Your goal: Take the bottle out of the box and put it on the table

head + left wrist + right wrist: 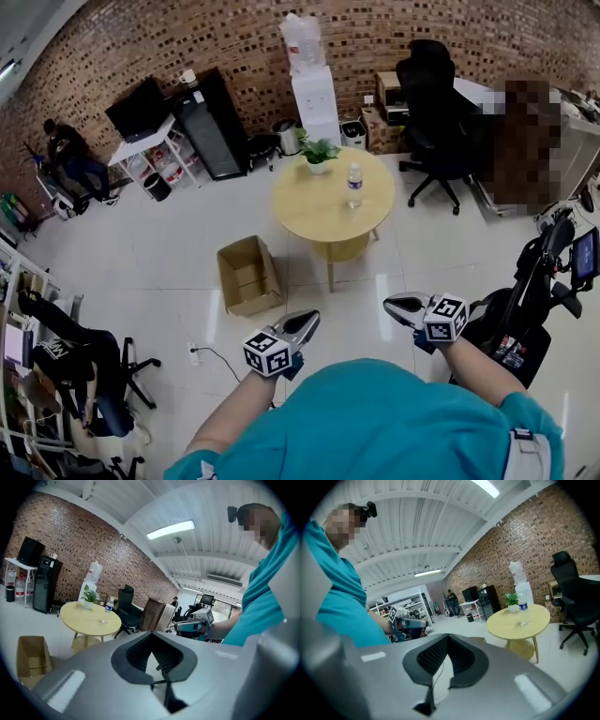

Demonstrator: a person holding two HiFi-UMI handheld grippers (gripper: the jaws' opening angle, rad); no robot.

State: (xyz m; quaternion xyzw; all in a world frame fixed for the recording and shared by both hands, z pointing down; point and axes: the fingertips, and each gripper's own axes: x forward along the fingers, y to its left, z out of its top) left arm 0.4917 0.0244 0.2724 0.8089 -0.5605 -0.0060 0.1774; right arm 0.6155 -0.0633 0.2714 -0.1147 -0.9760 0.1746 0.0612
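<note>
A clear water bottle (354, 185) stands upright on the round yellow table (309, 214), beside a small potted plant (319, 150). An open cardboard box (248, 275) sits on the white floor left of the table, and I see nothing inside it. Both grippers are held close to the person's chest, far from table and box. My left gripper (312, 321) and right gripper (390, 304) point toward each other, both shut and empty. The left gripper view shows its shut jaws (152, 641), the bottle (108, 606) and the box (30, 660). The right gripper view shows its shut jaws (449, 641) and the bottle (523, 605).
A black office chair (436, 112) stands right of the table, with a water dispenser (314, 94) behind it. Black exercise equipment (525, 300) is close on the right. A power strip with a cable (195, 354) lies on the floor at left, near another chair (103, 375).
</note>
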